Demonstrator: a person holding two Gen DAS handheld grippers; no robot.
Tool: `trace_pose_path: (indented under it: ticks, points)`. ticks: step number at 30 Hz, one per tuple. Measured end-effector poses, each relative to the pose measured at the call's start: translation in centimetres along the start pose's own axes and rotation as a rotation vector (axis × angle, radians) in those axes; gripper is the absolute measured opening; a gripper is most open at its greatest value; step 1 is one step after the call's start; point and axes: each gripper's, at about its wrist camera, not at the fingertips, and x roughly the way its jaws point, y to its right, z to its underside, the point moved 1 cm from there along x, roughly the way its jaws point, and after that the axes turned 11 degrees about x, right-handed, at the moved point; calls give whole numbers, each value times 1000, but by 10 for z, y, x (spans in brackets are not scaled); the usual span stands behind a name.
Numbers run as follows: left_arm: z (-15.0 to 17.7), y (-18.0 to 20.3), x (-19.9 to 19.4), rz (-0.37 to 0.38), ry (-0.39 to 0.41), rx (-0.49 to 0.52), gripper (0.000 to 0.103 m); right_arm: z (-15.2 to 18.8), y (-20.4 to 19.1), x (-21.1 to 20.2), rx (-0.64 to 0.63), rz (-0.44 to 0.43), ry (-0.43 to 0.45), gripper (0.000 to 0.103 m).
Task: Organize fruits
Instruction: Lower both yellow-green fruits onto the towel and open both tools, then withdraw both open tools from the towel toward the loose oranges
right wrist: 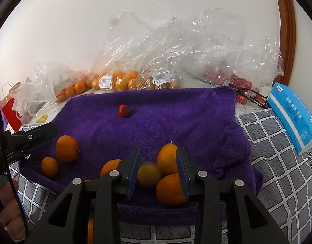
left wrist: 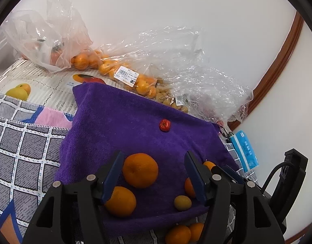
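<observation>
Two open right fingers point(right wrist: 181, 168) flank a round, axis-less yellow-green fruit point(right wrist: 148, 175).

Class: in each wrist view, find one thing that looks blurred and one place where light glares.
Right wrist view: the yellow-green fruit between the fingers is smeared while the oranges beside it stay sharper; the plastic bags glint white. Left wrist view: nothing is clearly blurred; glare streaks the bags.

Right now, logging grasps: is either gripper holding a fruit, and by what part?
Left gripper is open, holding nothing. Whether the right gripper holds the blurred yellow-green fruit between its fingers cannot be told.
</observation>
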Motion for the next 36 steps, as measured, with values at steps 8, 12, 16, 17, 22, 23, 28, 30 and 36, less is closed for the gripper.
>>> trace_pose_path:
  ticks: [8,12,16,17,22,23,28,30,36]
  points:
    - [-1,0,-4,4,13,-3,63,0,-2,-5,-8,-5,22,42]
    - [-1,2,-5,3,17,-1,64,0,-2,-6,-9,11,31,46]
    - [-1,6,-6,-10,24,18,64,1,-3,-7,-11,17,35,46]
    - [-1,7,-7,-12,26,24,64,1,-3,-8,-11,18,37,46]
    - [-1,12,-11,-14,36,41,64,2,-7,-11,-23,24,49,46]
    - [-1,12,-12,-18,38,43,64,2,-8,-11,-27,23,50,46]
    - [-2,12,-16,-18,48,35,64,2,-9,-11,-26,17,46,46]
    - [-4,12,-20,-20,58,31,64,1,-9,-13,-24,20,54,46]
    - [-9,16,-34,-106,83,42,64,-1,-8,-27,8,40,77,46]
